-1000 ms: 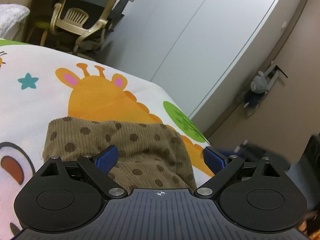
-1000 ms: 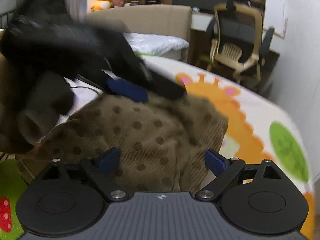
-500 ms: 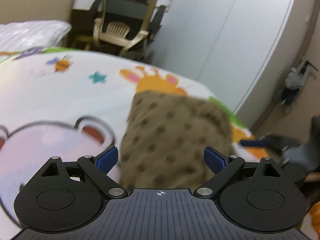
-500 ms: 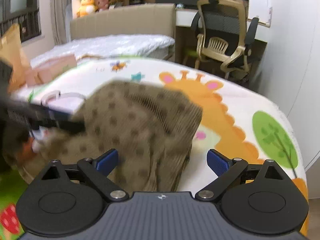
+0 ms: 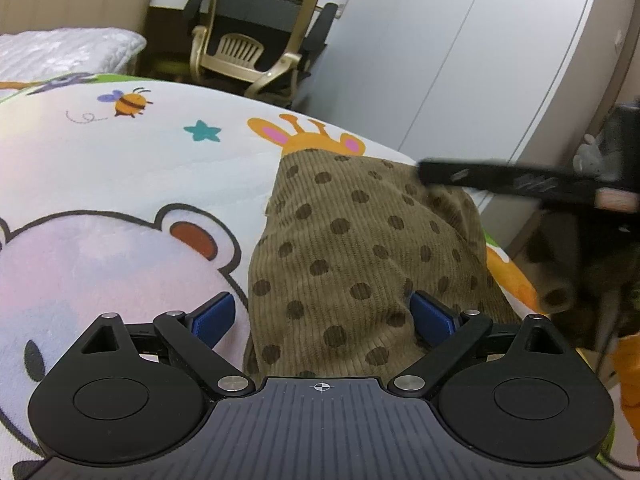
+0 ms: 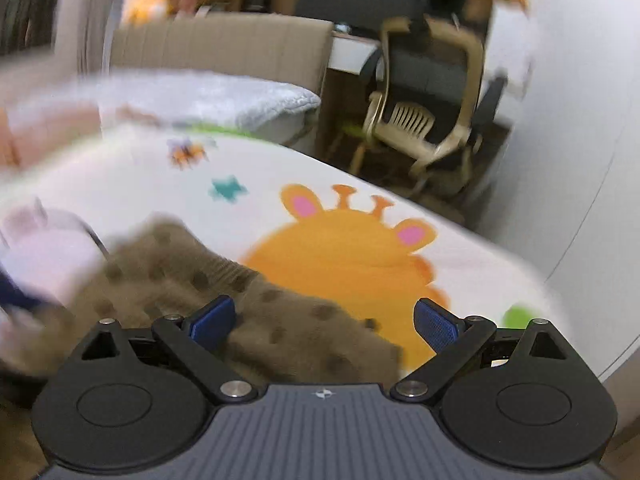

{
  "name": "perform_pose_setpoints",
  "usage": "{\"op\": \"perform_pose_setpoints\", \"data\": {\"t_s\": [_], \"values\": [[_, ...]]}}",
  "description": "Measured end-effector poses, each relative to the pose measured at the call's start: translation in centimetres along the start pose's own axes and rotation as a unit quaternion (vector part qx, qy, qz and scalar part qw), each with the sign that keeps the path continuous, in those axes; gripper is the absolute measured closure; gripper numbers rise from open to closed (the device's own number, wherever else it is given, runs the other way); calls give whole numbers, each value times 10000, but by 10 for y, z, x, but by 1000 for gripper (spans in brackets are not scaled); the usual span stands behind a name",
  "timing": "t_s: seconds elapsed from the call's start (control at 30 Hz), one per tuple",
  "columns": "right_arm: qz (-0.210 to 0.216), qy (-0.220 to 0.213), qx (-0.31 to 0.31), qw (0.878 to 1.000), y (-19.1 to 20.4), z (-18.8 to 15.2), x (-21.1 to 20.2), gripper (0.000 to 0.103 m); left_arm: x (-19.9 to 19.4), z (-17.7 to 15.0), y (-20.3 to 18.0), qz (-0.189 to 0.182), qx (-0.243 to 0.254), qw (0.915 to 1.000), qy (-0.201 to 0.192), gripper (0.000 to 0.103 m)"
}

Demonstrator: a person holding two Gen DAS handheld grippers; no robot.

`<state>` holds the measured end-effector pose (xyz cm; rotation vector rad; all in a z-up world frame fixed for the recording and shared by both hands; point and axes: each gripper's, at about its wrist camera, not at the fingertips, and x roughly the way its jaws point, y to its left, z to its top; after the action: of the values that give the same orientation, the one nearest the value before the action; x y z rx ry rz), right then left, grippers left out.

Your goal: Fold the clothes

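Observation:
A brown corduroy garment with dark dots (image 5: 352,248) lies folded on the cartoon-print bed cover (image 5: 120,168). My left gripper (image 5: 322,316) hovers open over its near edge, the blue pads spread wide with the cloth between them but not pinched. The right gripper's black finger (image 5: 500,178) reaches in from the right above the garment's far right corner. In the blurred right wrist view the same garment (image 6: 256,312) lies under my right gripper (image 6: 326,318), which is open; its left pad is above the cloth, its right pad above the orange giraffe print (image 6: 352,260).
A beige office chair (image 5: 256,40) stands beyond the far edge of the bed by a desk. White wardrobe doors (image 5: 460,52) fill the right. A grey quilt (image 5: 64,50) and a tan headboard (image 6: 224,44) lie at the far left.
Both grippers swung over the garment; the left view turned left and closer, and the right gripper came across above the cloth's right side. Both stayed open. The garment lies the same.

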<state>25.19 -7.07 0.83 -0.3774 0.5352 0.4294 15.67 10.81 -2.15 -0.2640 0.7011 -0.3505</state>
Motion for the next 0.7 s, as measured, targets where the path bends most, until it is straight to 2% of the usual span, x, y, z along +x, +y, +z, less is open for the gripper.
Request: {"op": "perform_pose_setpoints", "data": {"t_s": [0.13,0.37,0.47,0.53,0.6,0.7], "values": [[91,109,579,9982,-18,-8,0,6,-1,-1,-3,-47,33,10000,18,5],[148,-16,964,9952,-31,-20,-44,6,0,-3,-8,-41,95,9999,38,5],[-166,284,681,9971,-27,-37,-41,6,1,-3,-8,-11,92,9999,47,4],[-281,540,731,9955,-30,-47,-34,6,0,-3,-8,-13,84,10000,52,4],[-250,627,950,9932,-38,-53,-34,5,-1,-2,-10,-21,82,9999,57,4],[-87,534,1179,9915,-45,-51,-46,5,-7,-2,-13,-93,92,9999,63,4]]}}
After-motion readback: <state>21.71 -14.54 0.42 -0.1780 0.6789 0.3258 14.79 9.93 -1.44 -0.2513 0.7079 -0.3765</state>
